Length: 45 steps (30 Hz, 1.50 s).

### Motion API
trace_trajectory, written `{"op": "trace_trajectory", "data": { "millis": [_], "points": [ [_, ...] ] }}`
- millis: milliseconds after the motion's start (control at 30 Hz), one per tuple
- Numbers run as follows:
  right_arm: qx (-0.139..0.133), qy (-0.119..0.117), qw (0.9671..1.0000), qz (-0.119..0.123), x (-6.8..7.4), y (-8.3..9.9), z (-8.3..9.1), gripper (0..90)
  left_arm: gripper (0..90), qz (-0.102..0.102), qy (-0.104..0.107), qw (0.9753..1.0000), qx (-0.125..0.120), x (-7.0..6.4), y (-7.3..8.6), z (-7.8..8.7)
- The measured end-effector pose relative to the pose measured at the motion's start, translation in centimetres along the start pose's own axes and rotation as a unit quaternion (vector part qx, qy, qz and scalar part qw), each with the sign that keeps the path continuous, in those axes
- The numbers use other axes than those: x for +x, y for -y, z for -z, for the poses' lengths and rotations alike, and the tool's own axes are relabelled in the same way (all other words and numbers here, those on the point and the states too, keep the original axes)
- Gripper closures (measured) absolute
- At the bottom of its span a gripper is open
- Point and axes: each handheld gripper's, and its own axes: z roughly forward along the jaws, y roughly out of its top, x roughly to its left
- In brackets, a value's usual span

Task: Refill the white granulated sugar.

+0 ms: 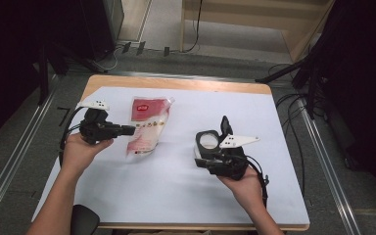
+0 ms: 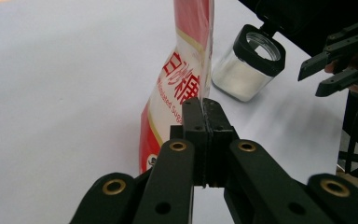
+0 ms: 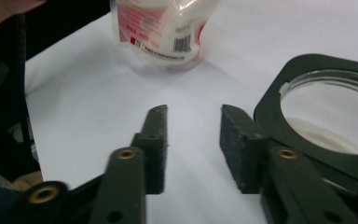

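A red and white sugar bag [image 1: 148, 125] stands left of the table's middle. My left gripper [image 1: 129, 130] is shut on the bag's edge; in the left gripper view the jaws press together on the bag [image 2: 182, 79] at the gripper [image 2: 204, 112]. A glass jar [image 1: 208, 142] with a black square collar and an open mouth stands right of centre, with white powder inside [image 2: 249, 63]. My right gripper [image 1: 210, 161] is open just in front of the jar. In the right gripper view the gripper [image 3: 192, 126] has nothing between its jaws, the jar's collar [image 3: 279, 100] is beside the right jaw, and the bag [image 3: 161, 28] is further off.
A white sheet [image 1: 176, 186] covers the wooden table [image 1: 176, 84]. The jar's open flip lid [image 1: 224, 125] sticks up behind it. Cables and dark stands lie on the floor around the table.
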Motion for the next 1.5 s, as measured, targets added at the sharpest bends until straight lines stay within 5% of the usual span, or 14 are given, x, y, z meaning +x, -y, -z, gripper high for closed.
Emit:
{"op": "trace_trajectory", "data": {
  "millis": [233,600,1033,1200,1300,1500],
  "points": [
    [0.002,0.005,0.9999,0.009,-0.4,0.9,0.3,50.7,90.0,0.001,-0.003,1.0000,0.006,0.1,1.0,0.7],
    [0.003,0.022,0.9993,0.029,-0.7,0.8,0.2,51.1,89.3,-0.006,0.005,0.9999,0.008,-0.3,3.0,1.3],
    [-0.001,0.020,0.9994,0.028,-0.9,0.6,0.0,52.7,77.8,0.001,0.022,0.9998,0.000,-0.1,3.8,1.5],
    [0.000,0.021,0.9994,0.029,-0.9,0.6,-0.1,53.0,74.8,-0.012,0.025,0.9996,-0.010,-0.4,3.5,1.2],
    [0.001,0.023,0.9993,0.028,-1.0,0.6,-0.1,53.0,73.1,-0.036,0.006,0.9991,-0.022,-0.7,3.2,1.0],
    [0.002,0.025,0.9993,0.027,-1.0,0.6,-0.2,52.9,70.6,-0.050,-0.003,0.9982,-0.032,-0.6,2.6,0.3]
  ]
}}
